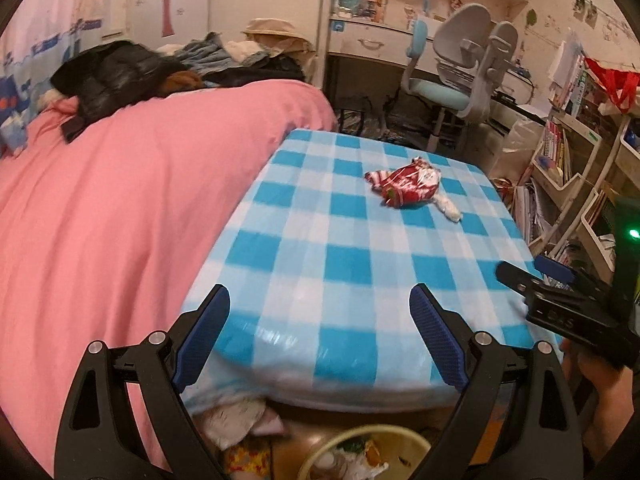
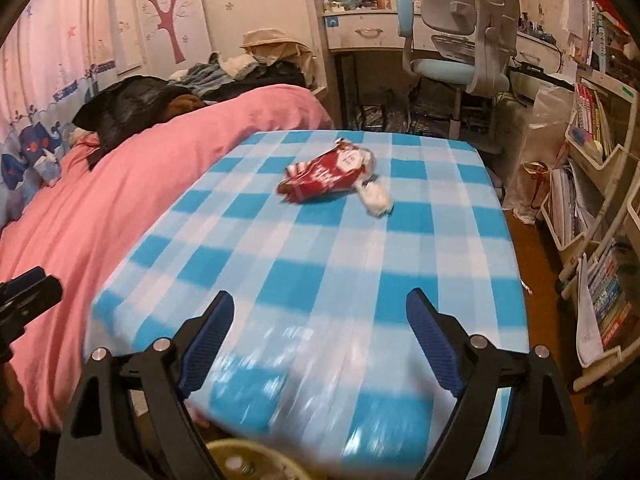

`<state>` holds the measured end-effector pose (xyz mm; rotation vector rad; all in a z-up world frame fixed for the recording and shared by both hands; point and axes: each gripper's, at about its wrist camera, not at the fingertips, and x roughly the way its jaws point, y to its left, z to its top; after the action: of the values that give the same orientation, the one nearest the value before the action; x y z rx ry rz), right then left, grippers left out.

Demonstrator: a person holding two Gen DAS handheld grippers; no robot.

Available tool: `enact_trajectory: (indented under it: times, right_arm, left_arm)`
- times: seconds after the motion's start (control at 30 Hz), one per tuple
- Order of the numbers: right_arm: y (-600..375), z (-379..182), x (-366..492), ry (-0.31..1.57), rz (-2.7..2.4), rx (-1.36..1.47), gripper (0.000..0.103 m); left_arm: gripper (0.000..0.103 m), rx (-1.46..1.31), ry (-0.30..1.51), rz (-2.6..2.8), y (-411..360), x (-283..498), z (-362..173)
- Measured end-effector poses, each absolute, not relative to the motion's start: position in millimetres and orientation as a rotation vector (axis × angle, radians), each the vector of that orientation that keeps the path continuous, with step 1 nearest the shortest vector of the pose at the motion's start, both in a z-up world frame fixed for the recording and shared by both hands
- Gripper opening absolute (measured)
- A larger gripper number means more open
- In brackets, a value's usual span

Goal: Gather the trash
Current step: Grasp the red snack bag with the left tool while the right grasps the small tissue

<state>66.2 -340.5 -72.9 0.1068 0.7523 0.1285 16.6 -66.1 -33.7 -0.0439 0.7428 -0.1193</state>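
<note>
A crumpled red and white snack wrapper (image 1: 406,185) (image 2: 326,176) lies on the far half of the blue checked table (image 1: 344,264) (image 2: 320,272), with a small wad of white plastic (image 1: 448,208) (image 2: 376,197) touching its right side. My left gripper (image 1: 320,308) hovers over the table's near edge, jaws wide apart and empty. My right gripper (image 2: 320,312) is also open and empty above the near edge; it shows in the left wrist view at the right (image 1: 520,276). A pale bin (image 1: 360,456) (image 2: 248,460) holding rubbish sits below the table edge.
A bed with a pink cover (image 1: 120,208) (image 2: 120,184) and piled clothes presses against the table's left side. A desk chair (image 1: 460,80) (image 2: 464,40) stands behind the table. Shelves of books (image 1: 572,168) (image 2: 592,200) line the right wall, and loose rubbish lies by the bin.
</note>
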Motion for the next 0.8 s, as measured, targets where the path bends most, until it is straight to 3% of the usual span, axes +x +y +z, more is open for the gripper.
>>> enact_trajectory:
  times: [0.3, 0.57, 0.7, 0.8]
  right_arm:
    - [-369, -93, 148, 0.776, 0.081, 0.104, 0.083]
    - [-372, -122, 209, 0.87, 0.131, 0.042, 0.067]
    - [-379, -129, 235, 0.92, 0.149, 0.063, 0.052]
    - [-385, -127, 243, 0.955, 0.136, 0.037, 0.027]
  left_arm:
    - [0.088, 0.135, 0.737, -0.244, -134, 104, -48]
    - [0.088, 0.267, 0.765, -0.299, -195, 175, -80]
    - [0.088, 0.331, 0.773, -0.308, -215, 206, -96]
    - [0.088, 0.36, 0.775, -0.316, -229, 225, -104]
